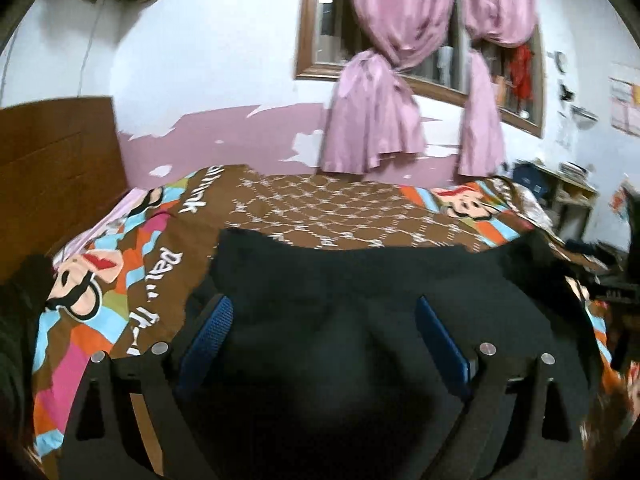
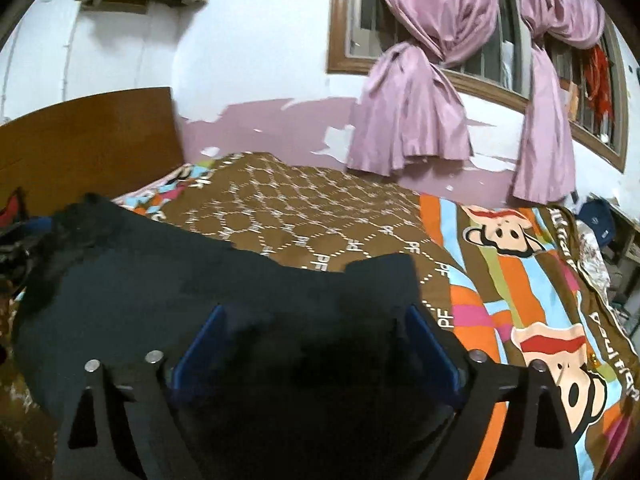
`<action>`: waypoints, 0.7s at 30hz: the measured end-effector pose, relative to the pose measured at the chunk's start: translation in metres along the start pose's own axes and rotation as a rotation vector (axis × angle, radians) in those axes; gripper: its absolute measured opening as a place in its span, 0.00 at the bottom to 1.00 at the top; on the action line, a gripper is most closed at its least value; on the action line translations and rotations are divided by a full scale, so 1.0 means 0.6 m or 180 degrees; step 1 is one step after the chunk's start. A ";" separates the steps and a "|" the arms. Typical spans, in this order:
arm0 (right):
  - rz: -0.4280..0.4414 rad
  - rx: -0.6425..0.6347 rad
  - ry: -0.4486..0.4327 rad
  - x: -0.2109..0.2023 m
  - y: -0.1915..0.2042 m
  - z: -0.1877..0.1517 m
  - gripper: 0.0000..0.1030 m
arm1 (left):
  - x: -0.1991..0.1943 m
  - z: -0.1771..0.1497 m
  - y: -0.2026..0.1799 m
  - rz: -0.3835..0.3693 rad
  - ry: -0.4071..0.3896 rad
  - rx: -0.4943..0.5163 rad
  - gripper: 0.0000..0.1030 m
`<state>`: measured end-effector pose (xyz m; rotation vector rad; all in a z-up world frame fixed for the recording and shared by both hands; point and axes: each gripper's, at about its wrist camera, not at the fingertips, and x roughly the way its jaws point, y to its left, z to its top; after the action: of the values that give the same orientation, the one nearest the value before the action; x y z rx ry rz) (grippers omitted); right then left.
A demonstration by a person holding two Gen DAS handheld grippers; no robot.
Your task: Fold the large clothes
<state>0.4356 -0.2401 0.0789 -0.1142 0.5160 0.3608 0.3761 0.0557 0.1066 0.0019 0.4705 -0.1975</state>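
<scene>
Both tongs [image 1: 324, 332] [image 2: 316, 340] apart over black garment [image 1: 360, 280]; only R view shows garment corner [image 2: 384, 268] on bedspread [image 2: 320, 208]

Beyond the dark garment [image 1: 360, 280] the bed [image 1: 340, 208] lies flat and bare up to the wall, open room for either tool. The headboard [image 1: 56, 160] closes the left side. Tied curtains [image 2: 408, 120] hang near the far edge. Cluttered shelves [image 1: 572, 188] crowd the right end.

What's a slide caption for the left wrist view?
Open left gripper over a dark garment spread on the patterned bedspread.
</scene>
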 end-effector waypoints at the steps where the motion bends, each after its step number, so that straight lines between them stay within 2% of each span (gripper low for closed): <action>1: 0.0036 -0.0001 -0.0007 -0.006 0.005 -0.002 0.90 | -0.008 -0.006 -0.010 -0.0060 0.0002 0.0059 0.88; 4: 0.0256 0.0054 0.0102 -0.011 0.023 -0.020 0.92 | -0.014 -0.023 -0.040 -0.0301 0.0086 0.0163 0.90; 8: 0.0494 0.0143 0.0404 0.007 0.037 -0.052 0.92 | 0.015 -0.040 -0.068 -0.0549 0.0401 0.0113 0.90; 13: 0.0561 0.0180 0.0643 0.048 0.048 -0.075 0.93 | 0.053 -0.041 -0.085 -0.0353 0.0498 0.0285 0.90; 21: 0.0696 0.0557 0.0908 0.135 0.018 -0.045 0.98 | 0.136 -0.022 -0.065 0.0056 0.0793 0.0247 0.99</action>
<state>0.4848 -0.2105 0.0146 0.0621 0.8431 0.5146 0.4337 0.0029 0.0597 0.1076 0.7106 -0.1991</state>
